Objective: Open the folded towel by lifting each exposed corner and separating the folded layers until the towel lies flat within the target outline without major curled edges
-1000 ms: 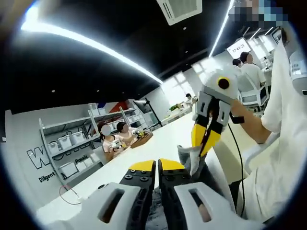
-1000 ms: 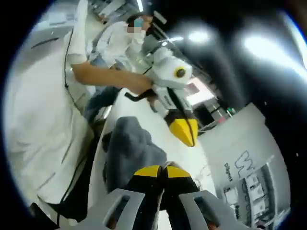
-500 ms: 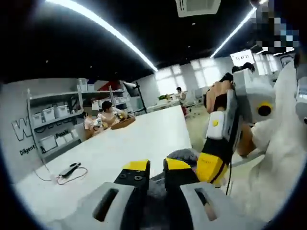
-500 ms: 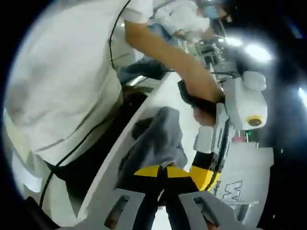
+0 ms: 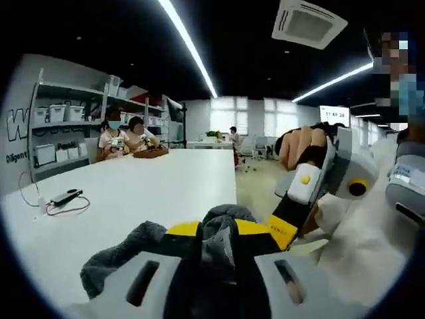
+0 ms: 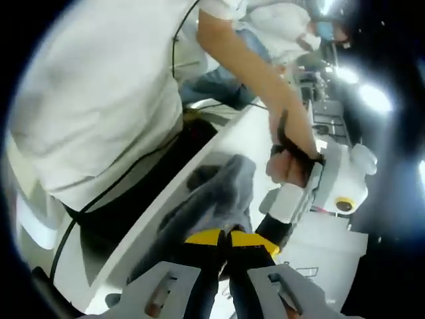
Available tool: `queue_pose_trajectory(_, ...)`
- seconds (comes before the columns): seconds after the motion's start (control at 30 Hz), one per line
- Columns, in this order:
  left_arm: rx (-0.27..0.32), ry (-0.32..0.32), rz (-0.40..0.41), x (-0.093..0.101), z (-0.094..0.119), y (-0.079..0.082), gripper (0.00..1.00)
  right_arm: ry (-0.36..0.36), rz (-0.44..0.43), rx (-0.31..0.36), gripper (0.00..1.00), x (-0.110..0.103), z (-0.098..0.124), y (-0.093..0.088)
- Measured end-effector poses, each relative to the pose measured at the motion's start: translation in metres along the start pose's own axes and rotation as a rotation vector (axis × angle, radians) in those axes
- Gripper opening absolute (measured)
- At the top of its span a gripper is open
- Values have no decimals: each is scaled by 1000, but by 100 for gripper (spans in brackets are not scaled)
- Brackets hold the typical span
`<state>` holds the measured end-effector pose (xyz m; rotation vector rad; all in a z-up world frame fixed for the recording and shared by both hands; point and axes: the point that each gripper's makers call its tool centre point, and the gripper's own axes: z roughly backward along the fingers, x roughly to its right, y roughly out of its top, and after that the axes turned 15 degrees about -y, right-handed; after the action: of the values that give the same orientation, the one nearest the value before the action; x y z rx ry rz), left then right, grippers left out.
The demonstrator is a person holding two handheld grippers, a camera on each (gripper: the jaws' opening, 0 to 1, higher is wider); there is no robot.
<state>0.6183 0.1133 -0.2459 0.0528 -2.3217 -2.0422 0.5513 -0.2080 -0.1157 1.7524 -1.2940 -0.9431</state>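
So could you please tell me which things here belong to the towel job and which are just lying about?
Job in hand:
- grey towel
- left tongs, shut on it
- right tongs, shut on it
- white table

Lying about:
- cable
- shelves with bins
- wooden tray

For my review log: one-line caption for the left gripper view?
Left tool shut on bunched grey towel above white table; right tool alongside.
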Motion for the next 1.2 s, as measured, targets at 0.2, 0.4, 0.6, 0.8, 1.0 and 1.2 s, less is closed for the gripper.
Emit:
queue_pose_trajectory(0.2, -19, 57, -126, 0, 20, 38, 3, -3, -29, 1, 0, 3, -1, 0)
queue_pose_trajectory(0.4, 4, 65, -188, 13, 29, 63, 2, -12, -52, 7, 0, 3, -1, 1)
queue_pose_trajectory(0.6, 30, 75, -231, 29, 39, 83, 2, -15, -105, -3, 4, 5, -11, -4)
queue_pose_trajectory(0.8, 77, 111, -295, 47, 54, 108, 2, 7, -132, 9, 14, -3, -19, -5)
queue_pose_trajectory(1.0, 109, 170, -364, 67, 76, 130, 2, 85, -176, 32, 21, -29, -31, -1)
queue_pose_trajectory(1.2, 129, 214, -384, 69, 91, 138, 2, 122, -212, 35, 26, -40, -36, -1)
